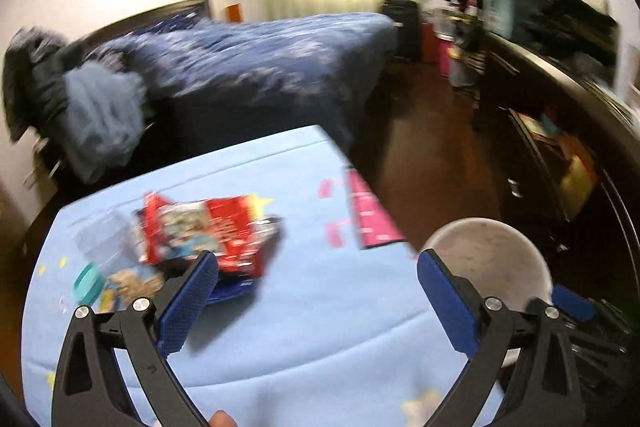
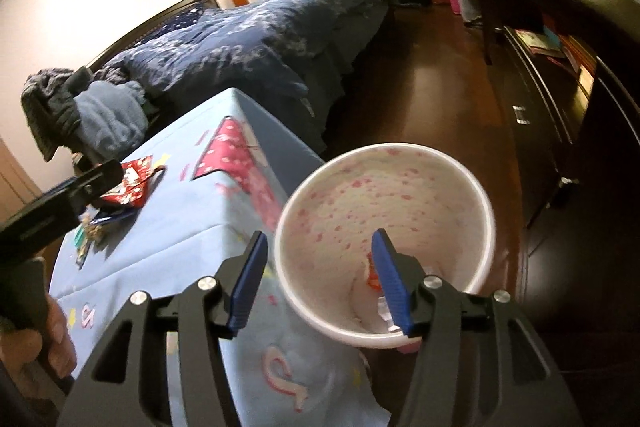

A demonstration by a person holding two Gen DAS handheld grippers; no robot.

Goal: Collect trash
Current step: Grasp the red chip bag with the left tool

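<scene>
**user1:** Closest thing in the left wrist view is the left gripper (image 1: 318, 261), jaws spread about as wide as they go, nothing between the blue pads (image 1: 188, 301), just bare light blue tablecloth (image 1: 320, 327). Landmark for everything is the white bin (image 1: 490, 263): it sits just off the cloth's right edge, behind the right-hand finger. Trash is well left of the bin, on the cloth: a red snack wrapper (image 1: 208, 231), crumpled, with a clear plastic cup (image 1: 106, 247) and something teal (image 1: 86, 281) further left again. Whole view is motion-blurred, so I can't read any print.

**user2:** Right wrist view then. Right gripper (image 2: 318, 241) is partly open and straddles the bin's (image 2: 472, 195) near rim, one finger outside on the left, the other over the inside. Pads aren't pressing on anything I can see. Down in the bin, right by the inner finger, there's a red scrap (image 2: 370, 273) and some clear plastic (image 2: 386, 311). Left of the bin, across the tablecloth (image 2: 180, 227), the red wrapper (image 2: 132, 183) lies with the other gripper's (image 2: 64, 195) black body over it. A hand (image 2: 44, 339) shows at the lower left edge.
</scene>
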